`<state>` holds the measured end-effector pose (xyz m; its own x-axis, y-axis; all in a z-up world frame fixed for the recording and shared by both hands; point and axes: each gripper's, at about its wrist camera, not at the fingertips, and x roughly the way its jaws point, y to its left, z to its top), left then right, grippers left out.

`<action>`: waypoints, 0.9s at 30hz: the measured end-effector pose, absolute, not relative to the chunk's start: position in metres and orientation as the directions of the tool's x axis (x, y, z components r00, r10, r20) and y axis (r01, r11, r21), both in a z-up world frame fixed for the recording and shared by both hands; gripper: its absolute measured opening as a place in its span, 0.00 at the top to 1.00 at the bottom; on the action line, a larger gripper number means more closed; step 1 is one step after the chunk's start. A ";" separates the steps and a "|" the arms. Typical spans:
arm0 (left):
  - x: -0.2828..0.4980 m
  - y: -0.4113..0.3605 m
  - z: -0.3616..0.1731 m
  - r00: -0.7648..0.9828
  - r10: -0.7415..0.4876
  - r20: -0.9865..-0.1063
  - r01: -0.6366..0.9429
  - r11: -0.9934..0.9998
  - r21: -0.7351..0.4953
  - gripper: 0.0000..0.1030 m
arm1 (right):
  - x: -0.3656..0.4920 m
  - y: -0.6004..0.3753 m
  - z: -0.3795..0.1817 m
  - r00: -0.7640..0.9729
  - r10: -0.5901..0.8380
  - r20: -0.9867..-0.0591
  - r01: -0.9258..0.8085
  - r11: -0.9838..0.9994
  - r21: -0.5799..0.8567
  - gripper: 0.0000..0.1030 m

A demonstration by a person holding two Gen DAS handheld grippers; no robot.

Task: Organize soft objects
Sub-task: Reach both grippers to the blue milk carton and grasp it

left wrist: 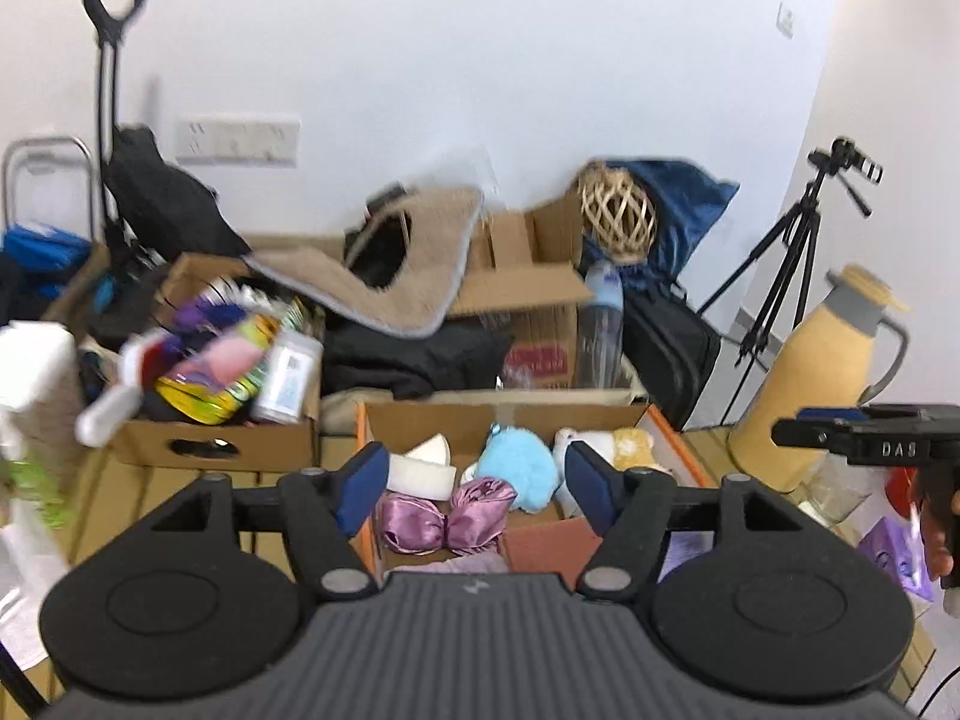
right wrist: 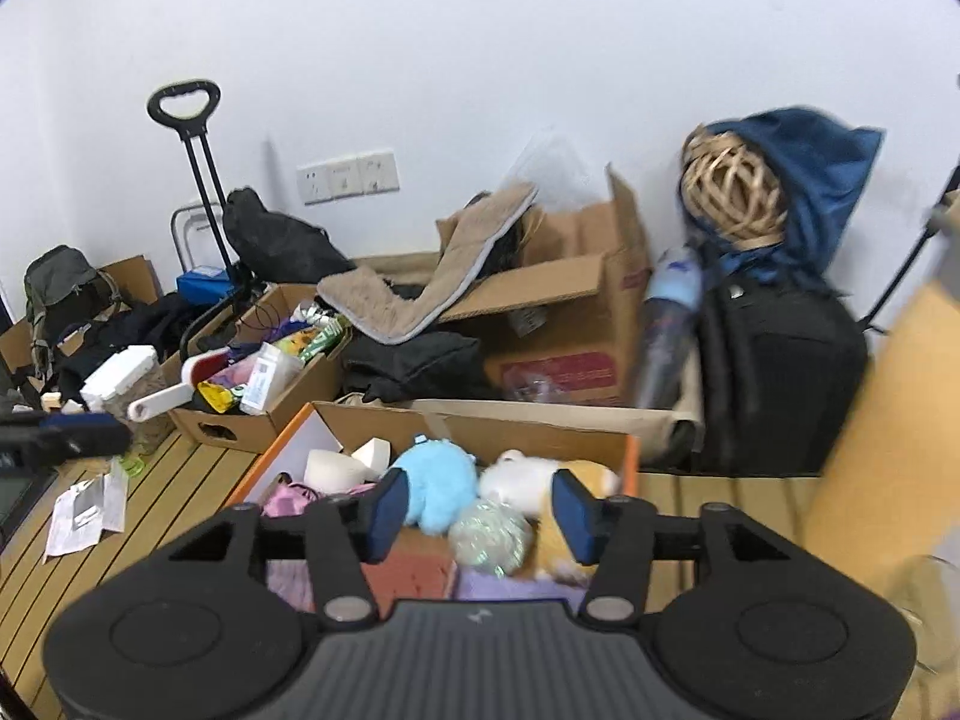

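Left wrist view: the box (left wrist: 672, 429) already holds the blue plush (left wrist: 522, 468), the purple satin piece (left wrist: 444, 519) and white foam (left wrist: 420, 474), packed close, so a careless reach could likely snag a neighbour or tip the jug (left wrist: 810, 384) beside it. The left gripper (left wrist: 471, 492) is spread, empty, touching nothing

Right wrist view: the right gripper (right wrist: 477, 513) hangs over the same box (right wrist: 630, 462), spread and empty above the plush (right wrist: 435, 489) and a glittery ball (right wrist: 489, 534); blur could spoil aim

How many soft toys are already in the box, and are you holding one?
Done: the orange-edged box holds a blue plush, purple satin bow, white and yellow plush toys and white foam pieces. In hand: nothing; left gripper and right gripper are open. Left: can't tell.
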<state>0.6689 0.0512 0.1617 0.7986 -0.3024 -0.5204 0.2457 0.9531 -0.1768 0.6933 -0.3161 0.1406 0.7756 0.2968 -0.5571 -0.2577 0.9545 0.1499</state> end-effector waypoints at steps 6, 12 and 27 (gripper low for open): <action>0.587 0.047 0.185 0.842 -0.292 -0.454 0.245 0.956 -0.161 0.27 | 0.620 -0.322 0.158 0.799 0.319 -0.509 -0.278 0.948 0.158 0.43; 0.472 0.056 0.142 0.900 -0.268 -0.344 0.238 0.963 -0.128 0.26 | 0.492 -0.322 0.115 0.862 0.339 -0.377 -0.320 0.940 0.114 0.30; 0.304 0.080 0.038 0.909 -0.209 -0.361 0.163 0.975 -0.152 0.18 | 0.293 -0.308 0.036 0.847 0.376 -0.376 -0.320 0.925 0.204 0.27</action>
<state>0.3039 0.0804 0.0381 0.9090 -0.2085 -0.3608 0.1632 0.9748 -0.1522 0.2931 -0.3079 0.0359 0.8471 0.3759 -0.3757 -0.3201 0.9252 0.2040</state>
